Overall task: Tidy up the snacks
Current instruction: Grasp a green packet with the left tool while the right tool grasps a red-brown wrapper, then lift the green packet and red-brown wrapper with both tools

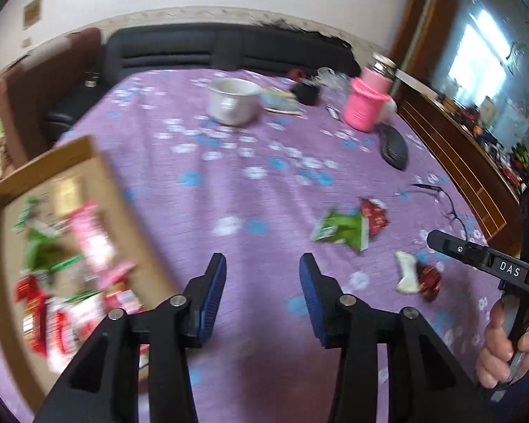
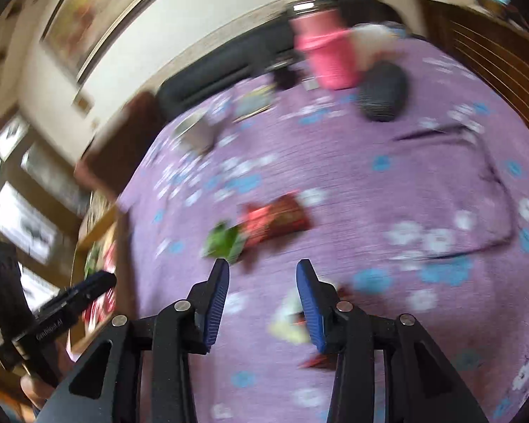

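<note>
At the near left stands the cardboard box [image 1: 88, 162], already holding a jumble of red, pink and green snack packets; its right wall lies just beside the left gripper [image 1: 262, 264], whose jaws stand apart with nothing between them, so a careless swing to the left could knock the box askew. To the right, on the purple tablecloth [image 1: 229, 183], four packets are left: a green packet [image 1: 338, 227] touching a red packet [image 1: 374, 213], and nearer, a white packet [image 1: 407, 271] touching a small dark red packet [image 1: 430, 280]. All look thin, crinkly and light, so a pinch on one could drag or flip its neighbour; a low approach might also snag the cloth. The right gripper [image 2: 262, 268] is spread wide and empty, hanging over the white packet [image 2: 289, 320]; that view is badly blurred, so the packet probably lies under the right finger rather than between the two, and closing now could miss it.
</note>
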Action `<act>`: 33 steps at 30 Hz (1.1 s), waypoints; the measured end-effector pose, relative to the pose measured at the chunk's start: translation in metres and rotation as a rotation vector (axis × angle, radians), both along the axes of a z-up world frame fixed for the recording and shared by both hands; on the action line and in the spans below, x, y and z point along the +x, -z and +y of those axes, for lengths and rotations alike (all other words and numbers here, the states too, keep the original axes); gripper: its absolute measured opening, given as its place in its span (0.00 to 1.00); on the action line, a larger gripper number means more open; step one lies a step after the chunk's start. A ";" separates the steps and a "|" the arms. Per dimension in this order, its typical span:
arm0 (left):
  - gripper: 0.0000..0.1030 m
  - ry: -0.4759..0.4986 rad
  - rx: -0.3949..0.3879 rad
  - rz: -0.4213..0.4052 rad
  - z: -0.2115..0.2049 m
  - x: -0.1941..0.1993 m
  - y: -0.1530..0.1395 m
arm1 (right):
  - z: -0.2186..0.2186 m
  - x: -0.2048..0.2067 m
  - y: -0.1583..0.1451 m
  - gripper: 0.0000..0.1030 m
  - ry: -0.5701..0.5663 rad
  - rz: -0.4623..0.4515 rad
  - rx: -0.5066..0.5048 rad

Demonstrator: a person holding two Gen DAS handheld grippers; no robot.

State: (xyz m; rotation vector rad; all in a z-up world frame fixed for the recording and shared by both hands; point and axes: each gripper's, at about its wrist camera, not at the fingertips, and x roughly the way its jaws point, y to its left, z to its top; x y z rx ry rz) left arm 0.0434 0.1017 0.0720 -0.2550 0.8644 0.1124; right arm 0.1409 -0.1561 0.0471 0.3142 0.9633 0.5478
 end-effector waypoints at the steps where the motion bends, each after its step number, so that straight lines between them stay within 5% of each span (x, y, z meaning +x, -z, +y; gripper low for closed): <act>1: 0.42 0.006 -0.006 0.013 -0.006 0.012 0.003 | -0.007 0.005 0.002 0.41 0.019 0.008 0.001; 4: 0.56 0.031 -0.039 0.046 -0.023 0.049 0.012 | -0.020 0.012 -0.001 0.41 0.045 0.016 0.026; 7: 0.71 0.060 0.027 0.084 -0.044 0.082 0.024 | -0.029 0.013 -0.005 0.41 0.063 0.026 0.068; 14: 0.72 0.117 0.160 0.152 -0.081 0.116 0.056 | -0.035 0.011 -0.001 0.41 0.055 0.053 0.093; 15: 0.70 0.098 0.173 0.160 -0.081 0.117 0.061 | -0.034 0.010 -0.001 0.41 0.052 0.053 0.089; 16: 0.49 0.091 0.165 0.166 -0.079 0.117 0.065 | -0.033 0.010 -0.001 0.41 0.046 0.053 0.085; 18: 0.40 0.067 0.170 0.140 -0.075 0.110 0.064 | -0.029 0.010 0.001 0.41 0.032 0.060 0.073; 24: 0.39 0.063 0.079 0.147 -0.060 0.065 0.061 | -0.016 0.014 0.020 0.49 -0.017 0.139 0.009; 27: 0.39 0.069 0.106 0.100 -0.060 0.046 0.063 | -0.009 0.015 0.031 0.49 -0.028 0.182 -0.055; 33: 0.40 0.089 0.066 0.069 -0.052 0.049 0.064 | -0.013 0.001 0.038 0.56 -0.074 0.177 -0.123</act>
